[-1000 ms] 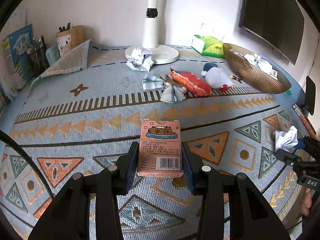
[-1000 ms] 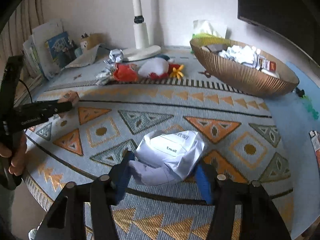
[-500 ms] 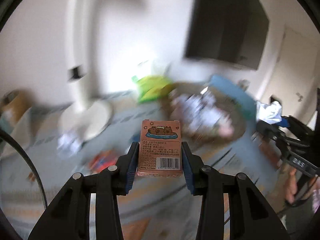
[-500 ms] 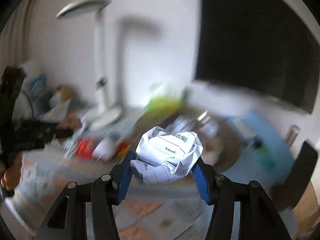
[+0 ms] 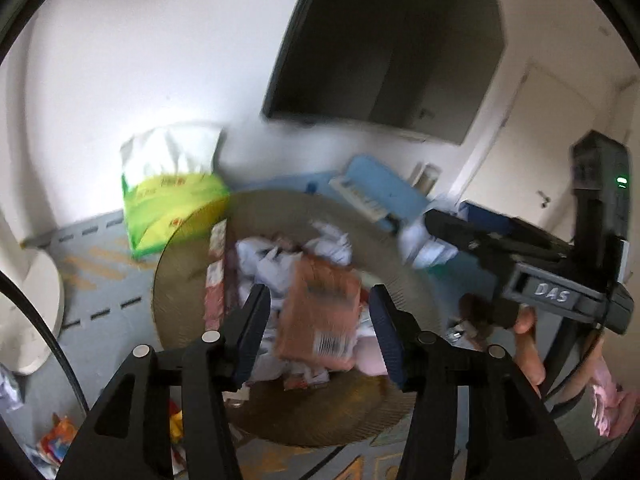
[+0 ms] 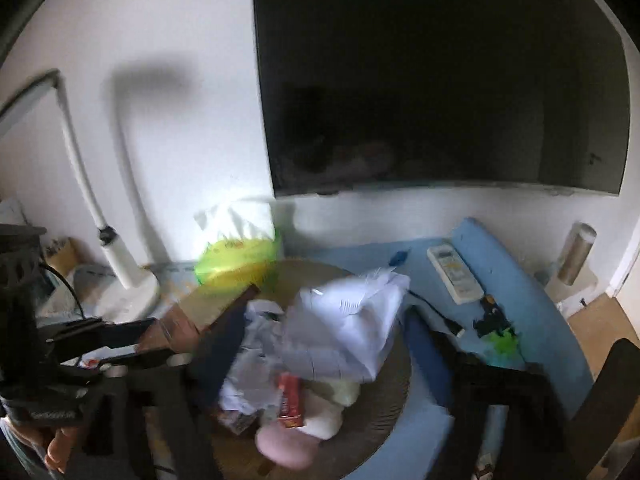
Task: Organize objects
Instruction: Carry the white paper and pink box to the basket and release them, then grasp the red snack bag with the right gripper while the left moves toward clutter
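Observation:
My left gripper [image 5: 317,334] hangs over the brown woven basket [image 5: 180,280], its jaws opening. The pink carton [image 5: 320,312] sits tilted and blurred between the fingers [image 5: 250,332], clear of both pads, above crumpled papers in the basket. My right gripper [image 6: 324,360] is over the same basket [image 6: 396,380], its jaws also opening wide. The crumpled white paper ball [image 6: 344,328] is loose between them, smeared by motion. In the left wrist view the right gripper [image 5: 460,236] reaches in from the right with the paper ball [image 5: 424,244] at its tip.
A green tissue pack [image 5: 172,200] stands behind the basket by the wall. The white lamp base [image 6: 128,292] is to the left. A dark screen [image 6: 440,80] hangs on the wall. A white remote [image 6: 454,276] lies on the blue mat to the right.
Both grippers lifted off the patterned cloth and swung over the basket. Their jaws have spread, so the carton and the paper ball are no longer clamped.

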Demonstrator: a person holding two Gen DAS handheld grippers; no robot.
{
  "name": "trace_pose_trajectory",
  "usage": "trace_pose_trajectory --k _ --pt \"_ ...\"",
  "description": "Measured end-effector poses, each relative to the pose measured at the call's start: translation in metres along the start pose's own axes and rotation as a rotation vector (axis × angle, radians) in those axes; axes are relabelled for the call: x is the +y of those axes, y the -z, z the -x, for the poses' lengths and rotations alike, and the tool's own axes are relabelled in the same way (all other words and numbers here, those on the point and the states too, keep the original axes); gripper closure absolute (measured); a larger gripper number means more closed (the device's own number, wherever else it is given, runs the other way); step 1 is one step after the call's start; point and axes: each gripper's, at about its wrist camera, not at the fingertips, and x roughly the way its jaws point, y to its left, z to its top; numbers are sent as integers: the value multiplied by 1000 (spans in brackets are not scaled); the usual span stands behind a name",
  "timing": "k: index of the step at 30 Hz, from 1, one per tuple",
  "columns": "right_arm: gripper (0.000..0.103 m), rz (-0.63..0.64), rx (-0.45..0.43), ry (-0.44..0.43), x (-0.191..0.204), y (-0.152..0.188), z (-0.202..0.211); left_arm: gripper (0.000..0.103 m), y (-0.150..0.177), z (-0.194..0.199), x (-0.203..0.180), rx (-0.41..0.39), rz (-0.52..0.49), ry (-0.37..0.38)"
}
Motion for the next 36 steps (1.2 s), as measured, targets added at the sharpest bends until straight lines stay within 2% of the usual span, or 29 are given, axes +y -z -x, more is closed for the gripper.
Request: trace_pose_trajectory --k 5,8,11,14,17,19,20,21,22,24,27,28,30,31,32,34,36 --pt "20 -43 -4 -7 -17 10 0 54 6 10 13 -3 50 23" --pt "20 -52 -18 -24 -19 17 13 54 14 33 18 -31 40 -7" --pt "20 -28 -15 -42 -6 22 26 54 25 73 23 -84 26 -34" --pt "20 6 -13 -91 17 28 43 54 37 124 32 -136 -32 -19" --pt "18 61 -10 -188 48 40 65 54 52 187 49 -208 -55 -141" --pt "18 100 -2 -240 72 48 75 40 63 226 68 -242 -23 -207" --pt "18 118 1 -264 86 52 79 21 68 240 77 -259 1 -230" --pt "18 134 7 -297 100 55 81 13 75 256 88 -285 30 -270" --pt "17 146 18 -333 113 59 82 13 83 269 98 -310 43 -319" --pt "17 152 48 -408 140 67 78 13 98 279 115 -280 45 -394" --pt "18 166 119 -479 182 90 60 13 119 276 139 -241 104 -406" --pt "18 181 141 -485 197 99 52 13 126 270 149 -221 130 -401" --pt "28 212 193 -483 223 116 34 13 138 258 163 -190 162 -394" --pt "36 222 224 -481 235 123 24 13 144 254 168 -175 174 -384" --pt "39 232 263 -488 246 130 13 13 148 248 173 -160 185 -373" --pt "40 238 306 -488 260 136 -7 13 155 228 181 -132 211 -364" --pt "40 238 333 -486 272 138 -29 13 161 206 186 -116 230 -385"
